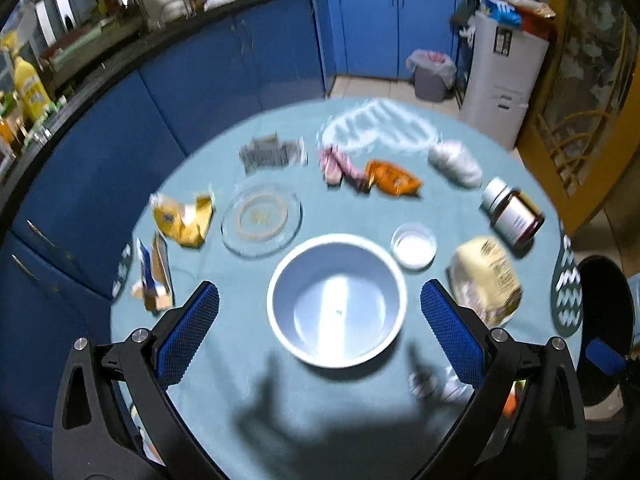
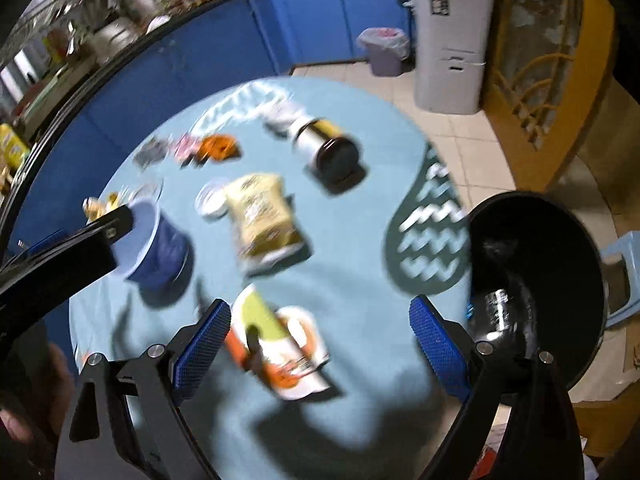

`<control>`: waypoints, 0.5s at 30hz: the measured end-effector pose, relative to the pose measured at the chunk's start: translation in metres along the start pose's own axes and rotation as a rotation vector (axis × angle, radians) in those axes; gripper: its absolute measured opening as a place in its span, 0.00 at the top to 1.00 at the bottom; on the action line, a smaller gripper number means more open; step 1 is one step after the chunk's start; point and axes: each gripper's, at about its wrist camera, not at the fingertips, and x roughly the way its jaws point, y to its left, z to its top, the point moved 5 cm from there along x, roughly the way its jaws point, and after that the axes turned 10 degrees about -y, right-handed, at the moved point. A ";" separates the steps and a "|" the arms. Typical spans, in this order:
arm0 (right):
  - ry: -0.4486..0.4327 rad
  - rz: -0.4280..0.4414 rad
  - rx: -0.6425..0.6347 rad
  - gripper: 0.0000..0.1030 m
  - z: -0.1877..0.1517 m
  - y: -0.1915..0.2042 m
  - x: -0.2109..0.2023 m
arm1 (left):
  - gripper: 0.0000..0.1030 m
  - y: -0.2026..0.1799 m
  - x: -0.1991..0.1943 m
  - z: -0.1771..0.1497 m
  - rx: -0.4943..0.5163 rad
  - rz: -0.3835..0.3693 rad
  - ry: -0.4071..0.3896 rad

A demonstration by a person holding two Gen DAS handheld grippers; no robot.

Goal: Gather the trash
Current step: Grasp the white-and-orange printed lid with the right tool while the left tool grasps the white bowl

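Both the left gripper [image 1: 320, 328] and right gripper [image 2: 320, 344] hang released above the round table [image 1: 240, 360], with blurred, probably wrapper, litter [image 2: 280, 352] beneath the right one.

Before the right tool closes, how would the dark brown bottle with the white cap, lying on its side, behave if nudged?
The dark brown bottle lies on its side, round-bodied, so it would probably roll across the light blue tablecloth. It looks rigid, so it should not crumple, though its smooth wall may slip between pads.

Blue cabinets [image 1: 248, 60] (cluttered counter above), tiled floor [image 2: 452, 128], white cupboard [image 1: 500, 84].
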 end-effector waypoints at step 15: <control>0.098 -0.092 -0.045 0.14 -0.020 0.029 0.026 | 0.03 -0.011 0.038 -0.012 0.046 -0.142 0.077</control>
